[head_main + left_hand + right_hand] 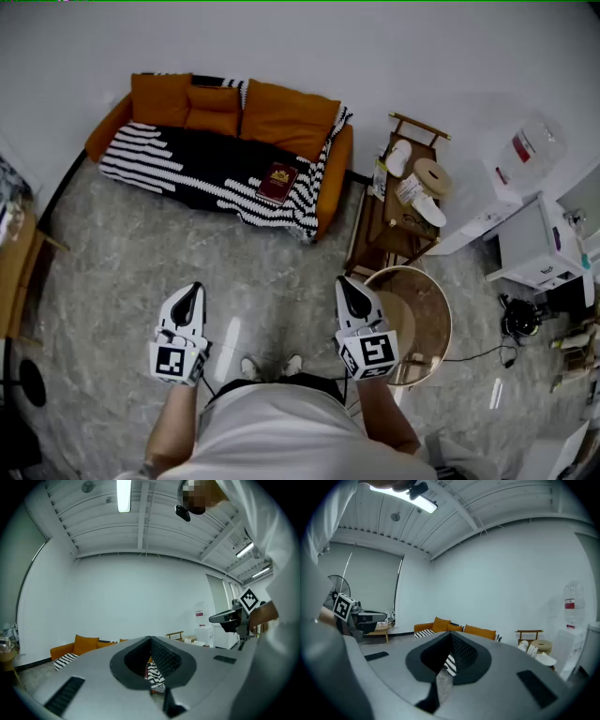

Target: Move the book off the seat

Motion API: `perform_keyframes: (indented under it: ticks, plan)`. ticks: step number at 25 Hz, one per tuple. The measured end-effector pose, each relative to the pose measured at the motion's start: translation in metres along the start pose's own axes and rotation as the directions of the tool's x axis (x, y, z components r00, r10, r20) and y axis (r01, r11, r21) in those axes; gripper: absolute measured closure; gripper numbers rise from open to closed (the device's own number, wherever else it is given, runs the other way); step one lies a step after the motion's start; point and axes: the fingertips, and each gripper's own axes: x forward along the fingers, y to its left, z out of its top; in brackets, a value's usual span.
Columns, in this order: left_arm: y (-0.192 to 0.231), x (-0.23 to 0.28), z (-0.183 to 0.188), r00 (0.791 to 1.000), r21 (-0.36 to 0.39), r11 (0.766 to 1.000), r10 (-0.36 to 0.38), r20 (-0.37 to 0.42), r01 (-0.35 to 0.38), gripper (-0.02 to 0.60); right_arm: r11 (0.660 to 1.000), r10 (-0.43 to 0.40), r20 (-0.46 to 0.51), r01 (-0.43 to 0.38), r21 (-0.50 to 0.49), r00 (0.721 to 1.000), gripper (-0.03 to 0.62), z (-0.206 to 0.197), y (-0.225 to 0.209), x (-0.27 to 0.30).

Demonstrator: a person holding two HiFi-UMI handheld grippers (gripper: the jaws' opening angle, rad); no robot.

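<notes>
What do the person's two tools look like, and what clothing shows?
The left tool and right tool match: pale grey shells, black teardrop-shaped tips, a white cube with black square markers each. The person wears a white shirt.

Bright, even light from a ceiling tube [123, 494], floor [230, 342] glare, and fisheye-bent, dark-cornered gripper views.

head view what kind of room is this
Likely a mock living room set up in a lab or office: an orange sofa with a striped throw and a book on it, yet also a water dispenser and a strip light on a bare ceiling.
</notes>
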Motion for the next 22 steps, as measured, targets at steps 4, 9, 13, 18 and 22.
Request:
perform_keyframes:
  ticks: [4,9,13,18,22]
  plan:
    - [0.009,-0.005,-0.002,1.000,0.002,1.000,0.004,-0.005,-0.004,0.563,1.000,0.003,-0.006,-0.003,-0.003,1.000,0.572,0.001,0.010,0.004]
    - [0.025,-0.005,-0.007,1.000,-0.003,1.000,0.001,-0.013,-0.001,0.563,1.000,0.010,0.018,-0.011,0.014,1.000,0.572,0.007,0.022,0.015]
    - [0.037,-0.015,-0.012,1.000,-0.014,1.000,-0.008,-0.009,0.007,0.564,1.000,0.014,0.020,-0.015,0.025,1.000,0.572,0.008,0.036,0.023]
    - [0.057,-0.020,-0.029,1.000,-0.044,0.999,-0.009,-0.025,0.008,0.563,1.000,0.001,0.002,-0.001,0.007,1.000,0.572,0.005,0.053,0.030]
    - [0.060,-0.010,-0.036,0.999,-0.055,0.998,-0.023,-0.031,0.021,0.564,1.000,-0.024,-0.040,0.025,0.012,0.999,0.572,-0.006,0.045,0.034]
